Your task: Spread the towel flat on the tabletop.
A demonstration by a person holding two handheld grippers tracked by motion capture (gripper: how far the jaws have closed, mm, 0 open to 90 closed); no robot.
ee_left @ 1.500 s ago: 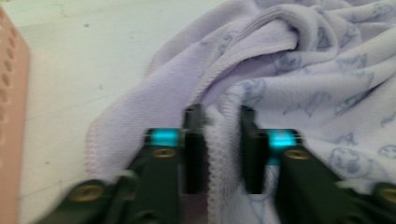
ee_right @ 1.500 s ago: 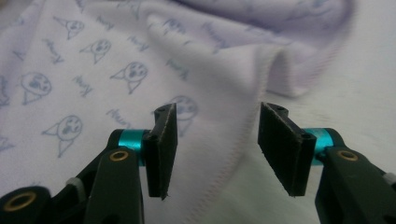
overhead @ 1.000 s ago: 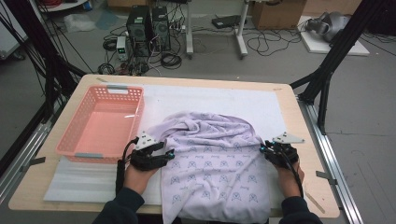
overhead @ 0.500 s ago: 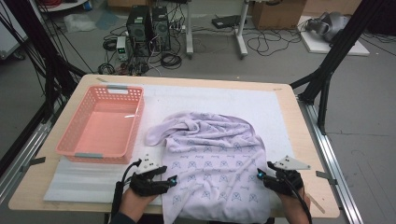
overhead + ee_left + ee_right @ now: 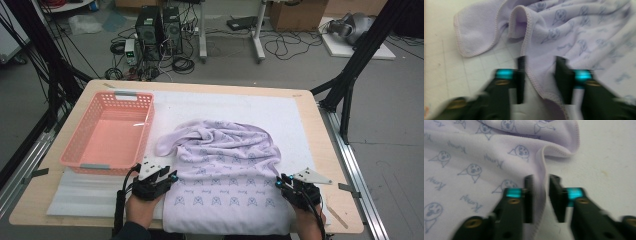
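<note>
the lilac printed towel [image 5: 227, 180] lies spread over the lower middle of the high view, its far part bunched into folds toward the centre of the white mat [image 5: 240, 105] and its near part flat, running down to the bottom edge of the table [image 5: 330, 150]. the left gripper [image 5: 167, 180] sits at the towel's left side edge and the right gripper [image 5: 280, 184] at its right side edge, so the cloth stretches crosswise between them, each hand nearest its own edge. in the left gripper view the stitched hem runs up between the two black jaws, which have just been closing and stand partly apart around the cloth [image 5: 544, 72]; whether the pads press it cannot be told through the blur. in the right gripper view the jaws, also just closing, straddle a raised ridge of the hem [image 5: 541, 182] with a narrow gap, seemingly not yet pinching. the pink basket [image 5: 145, 105] in the upper left holds nothing and stands just apart from the towel's crumpled corner.
</note>
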